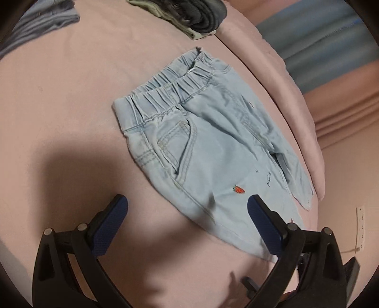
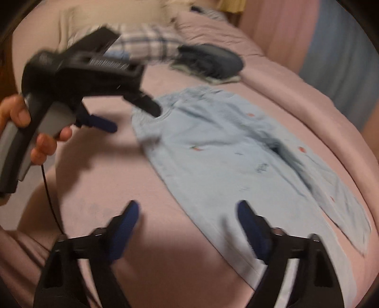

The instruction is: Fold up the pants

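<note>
Pants (image 1: pixel 208 142) of pale blue denim lie flat on a pink bed (image 1: pixel 71 118), folded lengthwise, the elastic waistband toward twelve o'clock in the left wrist view and the legs running toward five o'clock, close to the bed's edge. A small red embroidered motif (image 1: pixel 238 189) sits on the upper leg. At twelve o'clock beyond the waistband lies a pile of dark folded clothes (image 1: pixel 201 16), well apart from the pants.

The left hand-held gripper (image 1: pixel 187 210) hangs above the bed with its blue-padded jaws spread wide and nothing between them; one pad stands over the pants' leg, the other over bare sheet. The right hand-held gripper (image 2: pixel 187 213) is likewise spread and grips nothing, low over the leg's edge. In the blurred right wrist view, at nine o'clock, a hand (image 2: pixel 23 123) holds the left tool's handle.
</note>
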Motion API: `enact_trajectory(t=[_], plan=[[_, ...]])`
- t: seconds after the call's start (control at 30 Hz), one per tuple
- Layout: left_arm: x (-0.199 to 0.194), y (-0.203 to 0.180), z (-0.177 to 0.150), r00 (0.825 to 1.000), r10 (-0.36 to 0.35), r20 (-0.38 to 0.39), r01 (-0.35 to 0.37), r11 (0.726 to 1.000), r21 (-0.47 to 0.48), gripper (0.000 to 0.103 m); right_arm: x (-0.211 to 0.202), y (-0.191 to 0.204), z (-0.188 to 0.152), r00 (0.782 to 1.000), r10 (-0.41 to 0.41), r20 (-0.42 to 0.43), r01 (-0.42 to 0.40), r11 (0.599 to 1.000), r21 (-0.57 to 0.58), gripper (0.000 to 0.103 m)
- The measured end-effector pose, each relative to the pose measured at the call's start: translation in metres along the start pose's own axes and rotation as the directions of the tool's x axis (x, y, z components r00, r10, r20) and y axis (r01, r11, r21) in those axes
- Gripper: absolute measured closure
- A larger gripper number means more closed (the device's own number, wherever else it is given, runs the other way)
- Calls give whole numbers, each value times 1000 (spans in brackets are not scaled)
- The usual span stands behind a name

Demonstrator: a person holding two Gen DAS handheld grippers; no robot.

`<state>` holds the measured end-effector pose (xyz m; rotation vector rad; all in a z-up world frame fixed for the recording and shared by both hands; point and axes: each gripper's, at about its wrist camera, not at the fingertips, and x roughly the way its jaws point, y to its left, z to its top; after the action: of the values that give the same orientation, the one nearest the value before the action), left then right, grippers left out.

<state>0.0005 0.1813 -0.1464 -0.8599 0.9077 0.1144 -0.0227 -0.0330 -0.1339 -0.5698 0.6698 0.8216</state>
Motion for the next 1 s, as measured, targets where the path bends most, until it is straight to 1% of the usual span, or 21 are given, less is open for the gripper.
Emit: enact_trajectory(t=[0.07, 0.1, 0.13, 0.2, 0.23, 0.27, 0.33, 0.43, 0.5, 0.53, 0.57, 0.6, 0.63, 0.67, 0.73, 0.8, 0.83, 0.9, 0.93, 0.97, 1.0], plan=[[1, -6, 5, 999, 9, 32, -9, 1000, 5, 12, 15, 6, 0, 1000, -20, -23, 19, 1000, -20, 35], [3, -7, 7, 999, 13, 45, -14, 1000, 15, 31, 22, 8, 0, 999, -33, -34, 32, 999, -33, 39], [6, -9, 12, 999, 23, 43, -24, 1000, 15, 59, 28, 10, 0, 998, -43, -39, 41, 998, -45, 47], [14, 1, 18, 998, 57, 20, -57, 998, -11, 81, 33, 13, 0, 998, -52, -25, 50, 997, -58, 62], [14, 6, 19, 999, 43, 17, -43, 999, -27, 82, 35, 11, 1, 999, -45, -27, 43, 998, -55, 78], [11, 9, 20, 999, 22, 26, -21, 999, -41, 84, 34, 9, 2, 999, -39, -30, 38, 998, -48, 82], [2, 10, 17, 999, 25, 41, -24, 999, -25, 85, 28, 10, 4, 999, -31, -34, 29, 999, -39, 85], [-11, 11, 10, 997, 52, 61, -53, 998, 22, 84, 17, 16, 4, 999, 13, -29, -14, 999, -43, 85], [-2, 9, 8, 994, 106, 28, -108, 991, 76, 79, 24, 18, 2, 996, 56, -63, -60, 997, -56, 85], [-1, 9, 10, 993, 116, 21, -117, 989, 85, 78, 29, 20, 0, 995, 56, -86, -62, 995, -77, 85], [-4, 8, 11, 992, 121, 18, -122, 988, 91, 76, 30, 19, 1, 995, 57, -80, -62, 996, -68, 84], [-10, 5, 11, 990, 142, 27, -144, 983, 115, 69, 30, 15, 4, 994, 67, -83, -70, 997, -39, 82], [-19, -1, 12, 983, 175, 58, -182, 971, 157, 62, 25, 10, 7, 992, 96, -87, -96, 995, 5, 72], [-25, -10, 12, 974, 205, 100, -221, 955, 200, 59, 17, 5, 8, 990, 120, -71, -118, 992, 34, 62], [-35, -23, 12, 961, 219, 169, -259, 927, 271, 52, 1, -9, 11, 989, 150, -12, -149, 985, 85, 56], [-36, -39, 15, 958, 202, 205, -264, 901, 344, 47, -7, -27, 10, 992, 130, 5, -129, 981, 142, 56], [-29, -49, 15, 963, 178, 201, -245, 889, 387, 42, -5, -35, 8, 994, 111, -5, -109, 981, 162, 56], [-7, -60, 14, 971, 169, 167, -227, 867, 443, 42, 5, -47, 0, 996, 63, -59, -50, 978, 204, 56], [7, -63, 12, 974, 179, 138, -224, 850, 477, 42, 14, -53, -6, 994, 52, -101, -28, 975, 222, 56], [24, -64, 9, 971, 216, 102, -238, 828, 508, 43, 24, -54, -14, 987, 58, -152, -22, 973, 230, 56], [41, -62, 3, 963, 264, 53, -250, 804, 540, 44, 29, -53, -23, 979, 64, -192, -19, 973, 228, 56]])
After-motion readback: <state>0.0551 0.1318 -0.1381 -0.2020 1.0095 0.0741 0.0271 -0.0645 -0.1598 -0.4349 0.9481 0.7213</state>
